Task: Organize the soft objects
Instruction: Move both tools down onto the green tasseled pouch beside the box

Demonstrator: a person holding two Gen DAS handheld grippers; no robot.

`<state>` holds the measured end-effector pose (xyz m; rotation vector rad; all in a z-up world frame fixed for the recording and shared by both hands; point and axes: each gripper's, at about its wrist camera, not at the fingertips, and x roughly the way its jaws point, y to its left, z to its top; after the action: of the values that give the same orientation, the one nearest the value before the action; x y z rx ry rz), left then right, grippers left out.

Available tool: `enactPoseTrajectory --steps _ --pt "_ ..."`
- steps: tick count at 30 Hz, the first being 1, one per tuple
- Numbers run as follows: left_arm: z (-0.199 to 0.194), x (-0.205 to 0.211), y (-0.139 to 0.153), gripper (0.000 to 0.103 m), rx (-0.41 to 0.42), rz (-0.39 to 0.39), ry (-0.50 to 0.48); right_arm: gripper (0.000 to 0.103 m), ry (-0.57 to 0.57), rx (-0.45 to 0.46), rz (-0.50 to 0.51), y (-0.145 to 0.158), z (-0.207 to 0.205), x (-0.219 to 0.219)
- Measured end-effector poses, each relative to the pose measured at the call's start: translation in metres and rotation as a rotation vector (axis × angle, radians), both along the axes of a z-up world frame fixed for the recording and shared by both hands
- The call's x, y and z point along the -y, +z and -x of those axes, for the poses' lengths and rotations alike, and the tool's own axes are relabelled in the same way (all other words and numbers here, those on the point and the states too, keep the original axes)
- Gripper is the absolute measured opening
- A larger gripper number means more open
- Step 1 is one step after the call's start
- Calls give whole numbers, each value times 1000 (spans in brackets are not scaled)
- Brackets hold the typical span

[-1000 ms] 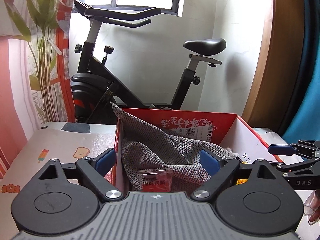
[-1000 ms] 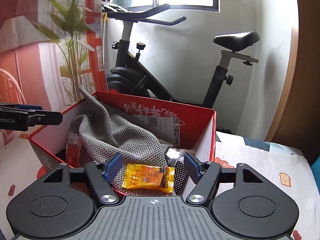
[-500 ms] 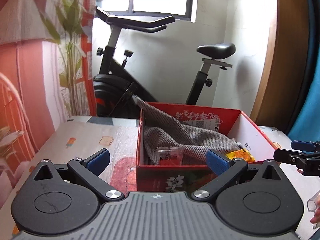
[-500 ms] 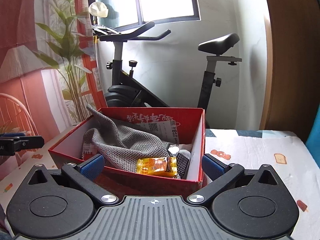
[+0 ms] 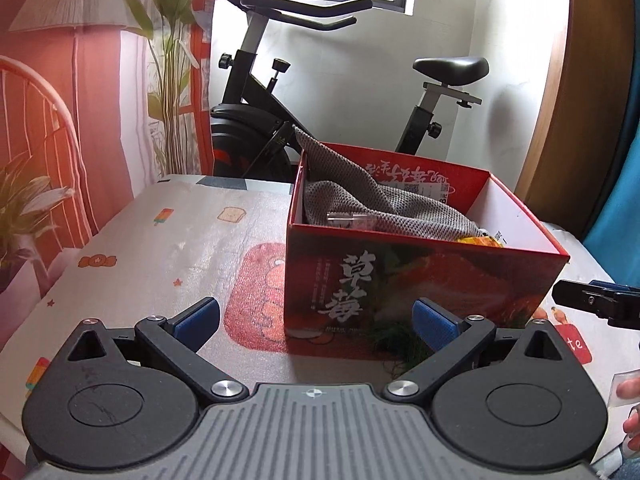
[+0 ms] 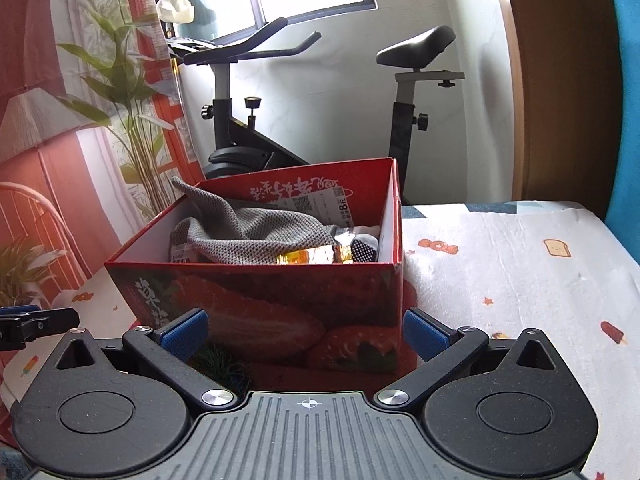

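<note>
- left gripper – jaws spread wide, nothing between the pads, hanging in front of the near-left corner of the red box
- table with the printed cover carries the box; the box sits mid-table, toward the far edge, bare cover on both sides
- grey knit cloth – inside the box, bunched, one corner draped up over the far-left rim; likely light, limp, grippy weave – best pinched at a raised fold or that loose corner, not the flat middle
- also in the box: orange snack packet at the near-right, crinkly and slick by the look; a dotted sock-like piece beside it; a second packet part-hidden under the cloth at left
- right gripper – jaws spread, empty, in front of the box's near wall
</note>
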<state>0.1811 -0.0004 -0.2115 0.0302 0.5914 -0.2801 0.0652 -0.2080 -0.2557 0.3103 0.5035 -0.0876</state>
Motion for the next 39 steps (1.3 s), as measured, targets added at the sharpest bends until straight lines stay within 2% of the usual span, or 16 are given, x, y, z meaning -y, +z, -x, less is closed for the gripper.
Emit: enactPoseTrajectory --steps 4,12,18,23,28,33,39 --pt "6 -3 -9 103 -33 -6 -7 103 27 -50 -15 -11 3 -5" --pt "8 -9 -33 103 -110 21 -25 103 84 -127 34 -36 6 -30" --pt "6 -8 -45 100 -151 71 -100 88 203 -170 124 -53 2 -58" --pt "0 4 -50 78 -177 90 -188 73 314 -168 152 -57 -4 -74" --pt "-12 18 -62 63 -243 134 -289 66 400 -167 160 -58 -11 -87" --pt "-23 34 -75 61 -294 163 -345 63 455 -169 201 -62 -21 -98" --pt "-33 43 -90 61 -350 188 -371 55 464 -183 199 -71 -34 -98"
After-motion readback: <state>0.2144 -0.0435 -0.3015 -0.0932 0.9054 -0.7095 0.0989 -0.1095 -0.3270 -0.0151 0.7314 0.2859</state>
